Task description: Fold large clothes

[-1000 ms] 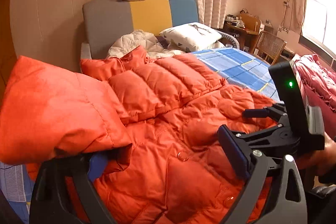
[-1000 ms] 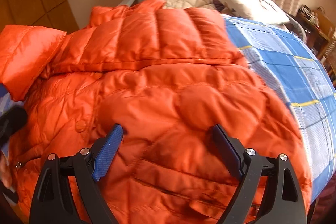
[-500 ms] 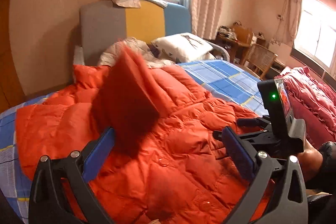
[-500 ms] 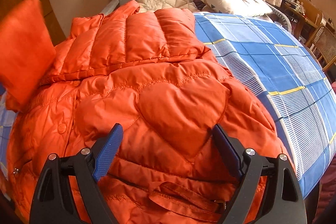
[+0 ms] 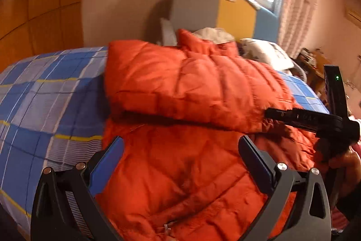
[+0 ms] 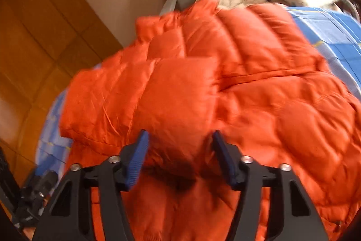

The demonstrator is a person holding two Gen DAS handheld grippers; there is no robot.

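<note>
Orange puffer jacket (image 5: 180, 173) lies on the bed (image 5: 45, 94), its sleeve (image 6: 146, 101) now folded across the chest. Left gripper (image 5: 180, 157) has let go, jaws spread above it; right gripper (image 6: 178, 150), jaws just narrowed, straddles the sleeve's end.

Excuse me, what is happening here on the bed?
A person with a gripper in each hand is folding an orange puffer jacket on a bed with a blue checked sheet. One sleeve lies across the jacket. The right gripper has just been closing around the sleeve's end. The left gripper hovers open.
</note>
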